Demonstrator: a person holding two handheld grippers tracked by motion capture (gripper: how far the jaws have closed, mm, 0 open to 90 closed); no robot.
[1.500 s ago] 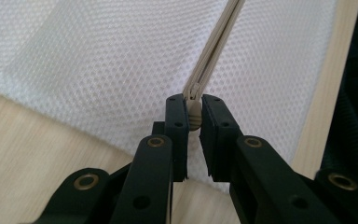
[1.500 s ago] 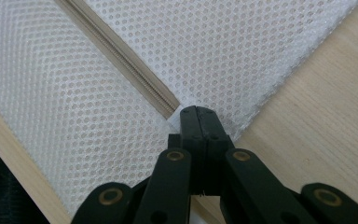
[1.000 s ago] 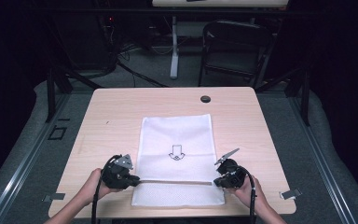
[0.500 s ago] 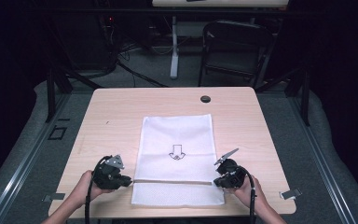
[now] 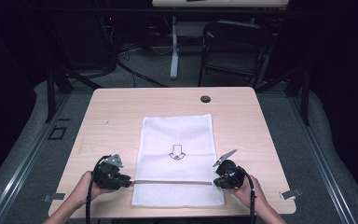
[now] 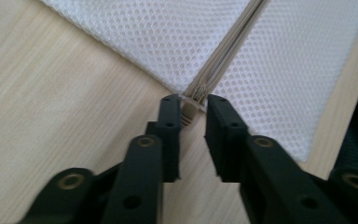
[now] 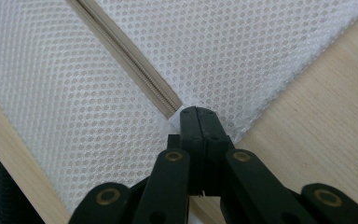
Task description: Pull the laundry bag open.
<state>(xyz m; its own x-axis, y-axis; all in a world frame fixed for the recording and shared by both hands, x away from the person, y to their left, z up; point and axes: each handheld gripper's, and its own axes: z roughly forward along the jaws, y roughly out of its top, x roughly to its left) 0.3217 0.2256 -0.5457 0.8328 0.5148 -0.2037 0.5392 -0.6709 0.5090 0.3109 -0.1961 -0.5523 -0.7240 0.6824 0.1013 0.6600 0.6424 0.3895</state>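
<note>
Between left gripper jaws, zipper pull

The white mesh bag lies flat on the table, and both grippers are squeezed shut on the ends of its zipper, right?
Not quite. The left gripper has just opened; its jaws stand apart around the zipper pull, as the left gripper view shows. The right gripper is shut on the zipper's other end.

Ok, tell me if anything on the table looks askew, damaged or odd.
Nothing stands out. The white mesh bag lies flat and square on the table, its zipper straight and intact. The right gripper pinches the zipper's end; the left gripper, jaws just opened, straddles the pull.
</note>
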